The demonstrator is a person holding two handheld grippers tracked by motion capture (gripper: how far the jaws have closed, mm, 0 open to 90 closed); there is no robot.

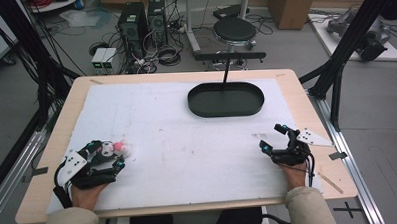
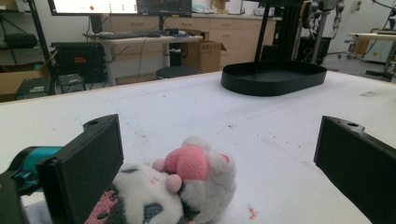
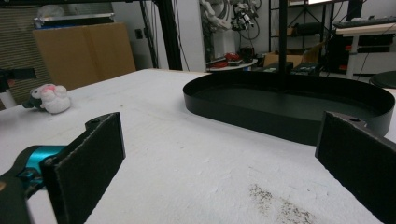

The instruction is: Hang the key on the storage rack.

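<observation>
A small plush toy [image 1: 114, 148], white and grey with a pink patch, lies on the white table cover at the front left. My left gripper [image 1: 108, 155] is open around it; in the left gripper view the toy [image 2: 177, 186] rests between the wide-apart jaws, close to the left jaw. My right gripper [image 1: 273, 137] stands open at the front right with nothing between its fingers. From the right gripper view the toy [image 3: 49, 98] lies far off at the left. A black oval tray [image 1: 226, 99] sits empty at the back centre.
The tray [image 3: 280, 109] lies just ahead of my right gripper and farther off in the left gripper view [image 2: 273, 77]. A thin black pole [image 1: 227, 70] rises behind the tray. The wooden table edge [image 1: 306, 103] borders the white cover. A stool [image 1: 234, 29] and computers stand beyond the table.
</observation>
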